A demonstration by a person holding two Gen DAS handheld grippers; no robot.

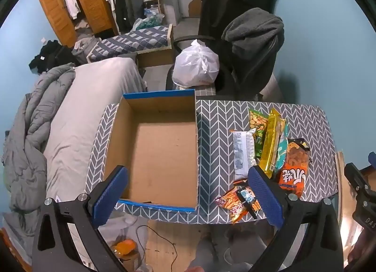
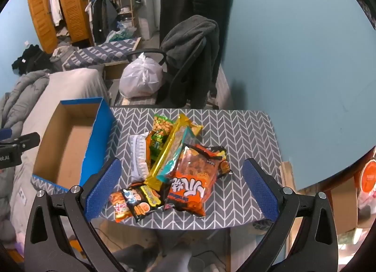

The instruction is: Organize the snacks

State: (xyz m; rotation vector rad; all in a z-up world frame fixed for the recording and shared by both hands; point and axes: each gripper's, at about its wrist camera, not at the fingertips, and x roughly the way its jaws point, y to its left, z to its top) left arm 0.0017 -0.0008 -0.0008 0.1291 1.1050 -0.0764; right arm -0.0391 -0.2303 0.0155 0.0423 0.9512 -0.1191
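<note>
An empty cardboard box [image 1: 162, 152] with blue rims sits on the left of the small table [image 1: 218, 116]; it also shows in the right wrist view [image 2: 68, 147]. A pile of snack packets lies to its right: a white packet [image 1: 243, 152], a green one [image 1: 258, 123], a long yellow one [image 1: 272, 142], a big orange one [image 1: 295, 168] and small orange packets [image 1: 237, 203] at the front edge. In the right wrist view the big orange packet [image 2: 195, 178] lies on top. My left gripper [image 1: 185, 192] is open above the box's near edge. My right gripper [image 2: 179, 187] is open above the pile.
The table has a grey herringbone cloth [image 2: 246, 135]. Behind it stand a chair [image 1: 253, 43] draped with dark clothes and a white plastic bag [image 1: 196, 65]. A bed with grey bedding [image 1: 77, 112] lies left of the table. A wooden wardrobe [image 1: 70, 3] stands far back.
</note>
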